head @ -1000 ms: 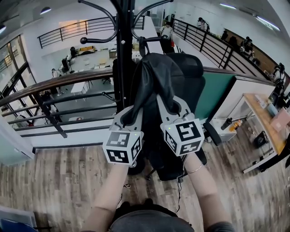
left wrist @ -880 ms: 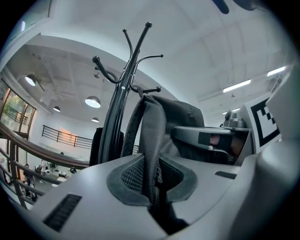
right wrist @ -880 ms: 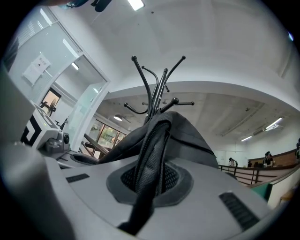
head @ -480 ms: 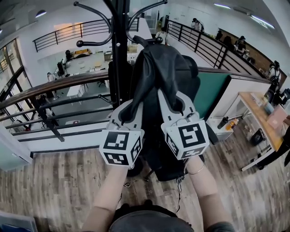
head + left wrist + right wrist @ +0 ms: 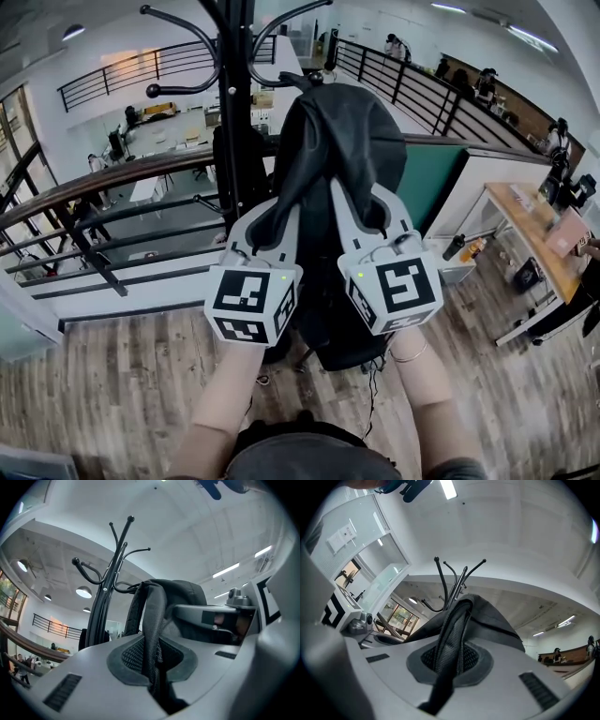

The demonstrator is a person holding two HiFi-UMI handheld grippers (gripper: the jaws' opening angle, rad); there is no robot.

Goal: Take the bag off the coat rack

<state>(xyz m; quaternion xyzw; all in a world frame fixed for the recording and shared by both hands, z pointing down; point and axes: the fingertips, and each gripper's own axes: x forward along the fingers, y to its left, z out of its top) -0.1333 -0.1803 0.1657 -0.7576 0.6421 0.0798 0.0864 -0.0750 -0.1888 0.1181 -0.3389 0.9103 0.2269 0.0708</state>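
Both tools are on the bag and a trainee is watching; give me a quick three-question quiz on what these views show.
1. True or false: the left tool is shut on a strap of the bag.
2. The coat rack is: A white, B black, C red?
3. Fill in: the right tool is shut on the bag's other ____.
Key: 1 true; 2 B; 3 strap.
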